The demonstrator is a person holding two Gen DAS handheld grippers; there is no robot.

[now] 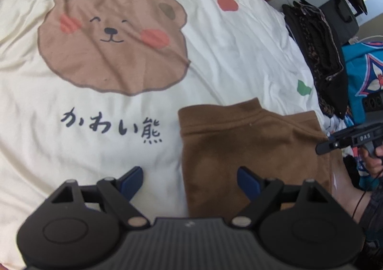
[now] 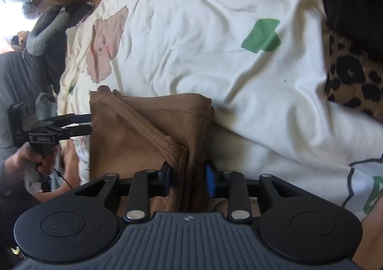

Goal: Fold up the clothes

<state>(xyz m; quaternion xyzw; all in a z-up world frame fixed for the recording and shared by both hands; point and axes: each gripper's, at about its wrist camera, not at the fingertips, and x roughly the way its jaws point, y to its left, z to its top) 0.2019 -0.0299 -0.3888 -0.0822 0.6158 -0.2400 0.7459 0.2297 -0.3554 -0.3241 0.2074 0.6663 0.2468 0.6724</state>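
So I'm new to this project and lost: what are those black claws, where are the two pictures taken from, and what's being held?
There is no robot here. A person holds a two-finger gripper in each hand, with a camera on each looking along its fingers. In the left view, the left gripper is open over a bear-print sheet and the folded brown garment. In the right view, the right gripper pinches that garment's edge. Dark clothes are piled beside it.
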